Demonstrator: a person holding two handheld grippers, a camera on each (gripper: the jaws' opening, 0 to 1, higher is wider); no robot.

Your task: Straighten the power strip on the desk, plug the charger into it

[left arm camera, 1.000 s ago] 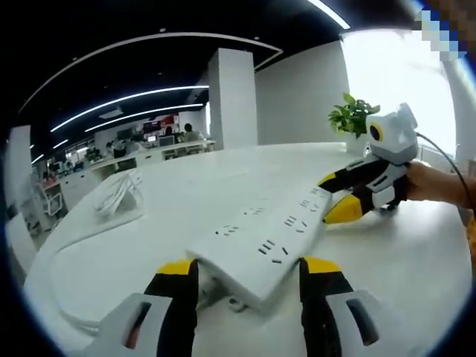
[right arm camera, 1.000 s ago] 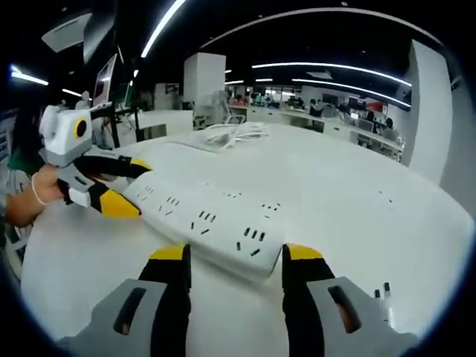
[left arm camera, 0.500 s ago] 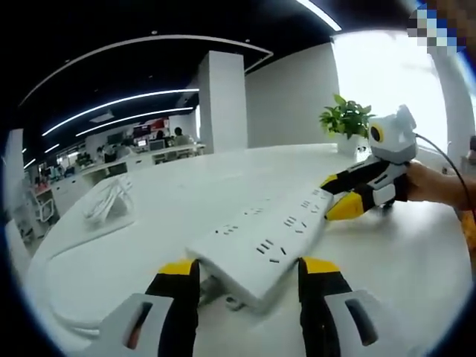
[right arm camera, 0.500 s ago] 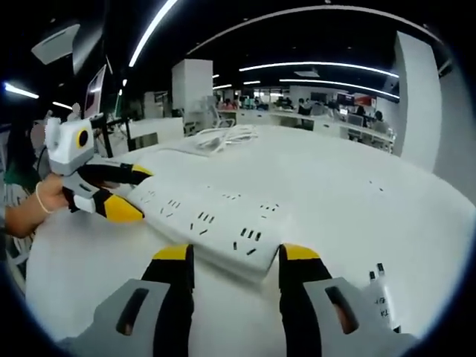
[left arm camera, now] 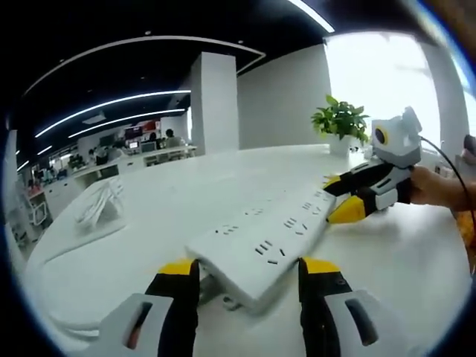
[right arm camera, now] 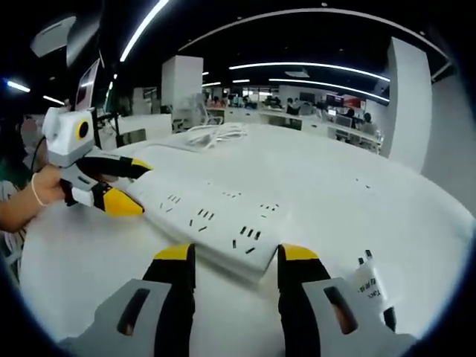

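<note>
A long white plastic power strip (left arm camera: 264, 249) lies on a broad white desk (left arm camera: 171, 201) in an open-plan office, held at both ends. In the left gripper view, the left tool (left arm camera: 249, 277) stands with its yellow-tipped black jaws either side of the strip's near end, closed against its edges; at the far end the right tool (left arm camera: 343, 197), carried by a person's hand (left arm camera: 435, 187), clamps the strip between its own jaws. The right gripper view shows the same grip from the opposite end: the right tool (right arm camera: 230, 262) brackets the near end of the power strip (right arm camera: 201, 219), and the left tool (right arm camera: 123, 186) pinches the far end. Just beside the right tool's jaw, a white charger with dark prongs (right arm camera: 370, 279) lies flat on the desk (right arm camera: 335, 201), apart from the strip. Farther across the desk rests a bundle of coiled white cable (right arm camera: 219, 134), seen also in the left gripper view (left arm camera: 97, 208). A green potted plant (left arm camera: 341, 123) stands at the desk's far edge by a bright window, near a white square pillar (left arm camera: 213, 104).
</note>
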